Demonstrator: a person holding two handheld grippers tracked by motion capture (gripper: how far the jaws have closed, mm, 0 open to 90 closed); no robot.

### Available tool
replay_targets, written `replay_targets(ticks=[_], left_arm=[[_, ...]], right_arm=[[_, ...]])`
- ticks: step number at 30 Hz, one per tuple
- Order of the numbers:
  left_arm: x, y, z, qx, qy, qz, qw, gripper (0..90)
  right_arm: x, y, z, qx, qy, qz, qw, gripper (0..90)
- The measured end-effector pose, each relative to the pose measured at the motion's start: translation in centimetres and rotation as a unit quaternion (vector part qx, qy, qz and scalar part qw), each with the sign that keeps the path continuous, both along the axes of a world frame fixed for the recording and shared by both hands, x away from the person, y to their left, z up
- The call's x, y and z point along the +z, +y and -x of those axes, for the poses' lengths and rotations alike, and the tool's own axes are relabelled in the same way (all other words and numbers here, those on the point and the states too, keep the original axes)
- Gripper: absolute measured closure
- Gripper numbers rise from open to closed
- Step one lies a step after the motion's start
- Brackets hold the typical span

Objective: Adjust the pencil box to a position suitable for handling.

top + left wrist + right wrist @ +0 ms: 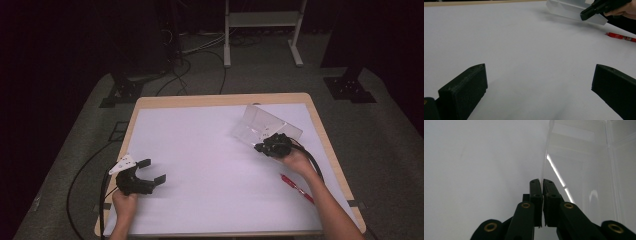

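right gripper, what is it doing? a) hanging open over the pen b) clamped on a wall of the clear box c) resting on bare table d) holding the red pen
b: the right gripper has its jaws shut on a thin wall of the clear box, while the red pen lies apart on the table.

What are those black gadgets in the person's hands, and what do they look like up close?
They are hand-held tools. The left gripper is black, with two blocky flat-faced jaws, a grey three-cornered plate on top and a black cable trailing behind. The right gripper is black too, with brass-coloured rivets on its linkage. Both forearms are bare.
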State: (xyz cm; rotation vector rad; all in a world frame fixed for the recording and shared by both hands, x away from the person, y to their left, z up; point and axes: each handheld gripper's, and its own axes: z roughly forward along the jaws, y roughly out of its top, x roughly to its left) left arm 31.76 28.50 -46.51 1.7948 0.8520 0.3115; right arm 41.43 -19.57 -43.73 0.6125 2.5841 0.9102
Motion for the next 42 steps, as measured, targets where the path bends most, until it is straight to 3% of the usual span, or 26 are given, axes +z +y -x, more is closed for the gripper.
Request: replay_targets(ticks=[17, 32, 42], left_arm=[[0.0, 0.0, 0.0, -0.001, 0.000, 0.000, 1.0000, 0.0], [0.0, 0.0, 0.0, 0.000, 0.001, 0.001, 1.0000, 0.0], [0.0, 0.1, 0.0, 0.000, 0.001, 0.001, 1.0000, 0.0]], right_arm=[[1.5, 2.4, 3.2, 0.072, -0.004, -0.012, 0.9973, 86.1], [0.3, 5.4, 5.3, 0.131, 0.014, -0.011, 0.9912, 86.0], [-0.4, 6.9, 6.4, 0.169, 0.028, -0.017, 0.9851, 85.9]])
